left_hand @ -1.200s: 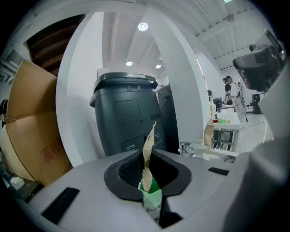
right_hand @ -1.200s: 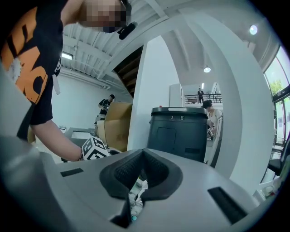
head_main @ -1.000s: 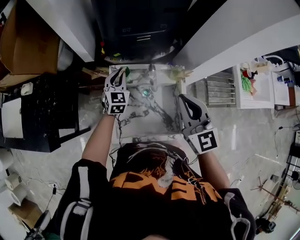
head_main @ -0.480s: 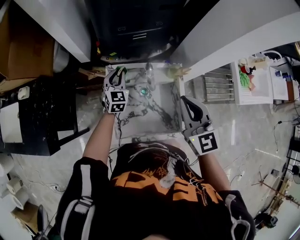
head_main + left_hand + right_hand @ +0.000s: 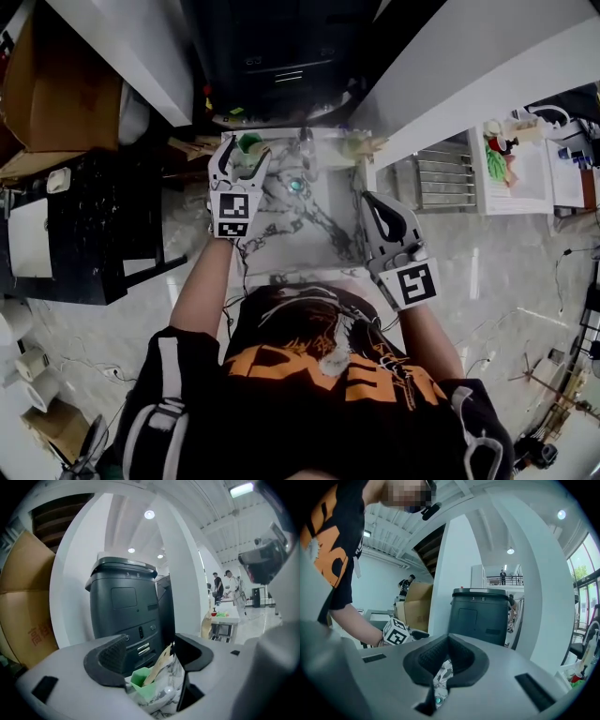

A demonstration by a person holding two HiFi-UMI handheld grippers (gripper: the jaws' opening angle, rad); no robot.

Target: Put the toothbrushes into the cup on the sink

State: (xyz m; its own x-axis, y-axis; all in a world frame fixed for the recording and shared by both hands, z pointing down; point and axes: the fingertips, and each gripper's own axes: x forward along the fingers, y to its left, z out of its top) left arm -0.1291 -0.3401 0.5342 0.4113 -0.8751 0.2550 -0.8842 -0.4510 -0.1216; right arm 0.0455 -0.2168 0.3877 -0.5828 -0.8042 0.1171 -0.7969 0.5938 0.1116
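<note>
Dark grey lidded bin [image 5: 124,602]; cardboard box [image 5: 52,84], left; black table [image 5: 84,225]; white column [image 5: 180,573]; pale glossy floor [image 5: 506,272]; recessed ceiling lights [image 5: 149,514].

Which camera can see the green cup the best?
The left gripper view: the green cup sits close, just past the left gripper's opening jaws, a tan toothbrush standing in it. The head view shows only a tiny green spot. The right gripper view doesn't show it.
</note>
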